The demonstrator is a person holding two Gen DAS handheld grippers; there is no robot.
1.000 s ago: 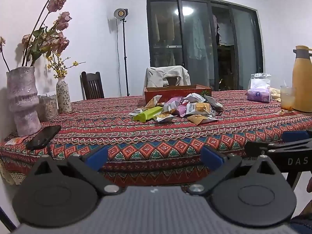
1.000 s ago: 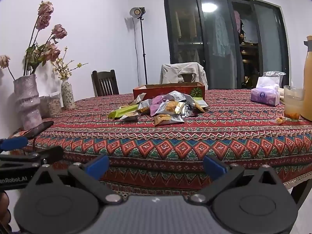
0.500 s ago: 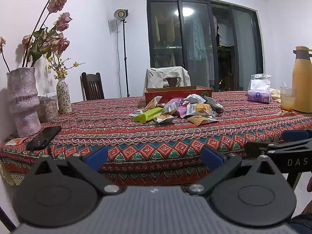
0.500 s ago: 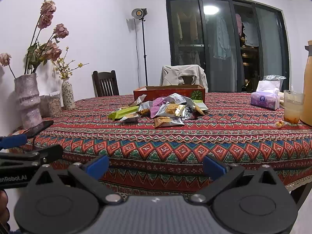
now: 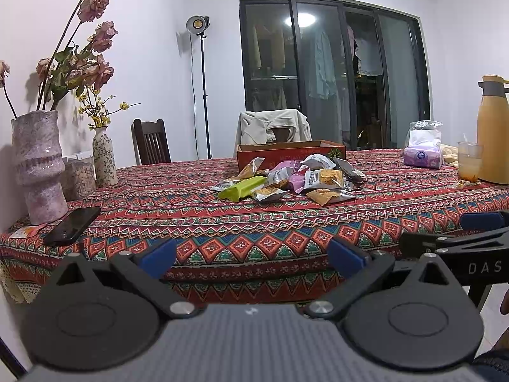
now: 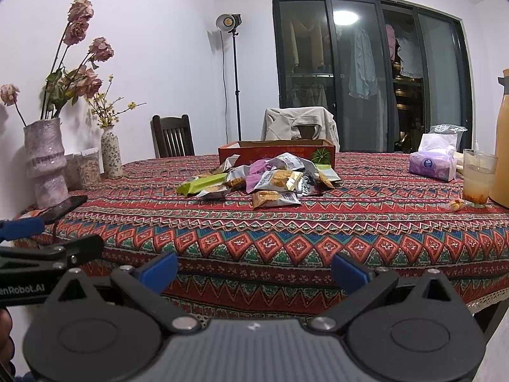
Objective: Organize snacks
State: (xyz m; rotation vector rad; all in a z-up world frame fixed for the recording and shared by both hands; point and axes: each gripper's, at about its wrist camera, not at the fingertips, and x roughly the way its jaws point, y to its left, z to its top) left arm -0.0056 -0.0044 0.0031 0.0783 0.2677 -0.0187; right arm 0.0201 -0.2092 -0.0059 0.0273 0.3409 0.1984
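Both the left gripper [image 5: 251,256] and right gripper [image 6: 254,270] hung wide and empty, well short of the snack pile [image 6: 264,178] before the red box [image 6: 276,152], so approaching one edge packet seemed wisest.

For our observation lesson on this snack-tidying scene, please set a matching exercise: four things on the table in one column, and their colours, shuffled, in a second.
Things:
1. Long snack bar at the near-left of the pile
2. Tall jug at the right edge
3. Phone by the big vase
4. Open cardboard box behind the pile

Colours:
A. black
B. red-orange
C. lime green
D. mustard yellow

Pairs: 1-C, 2-D, 3-A, 4-B
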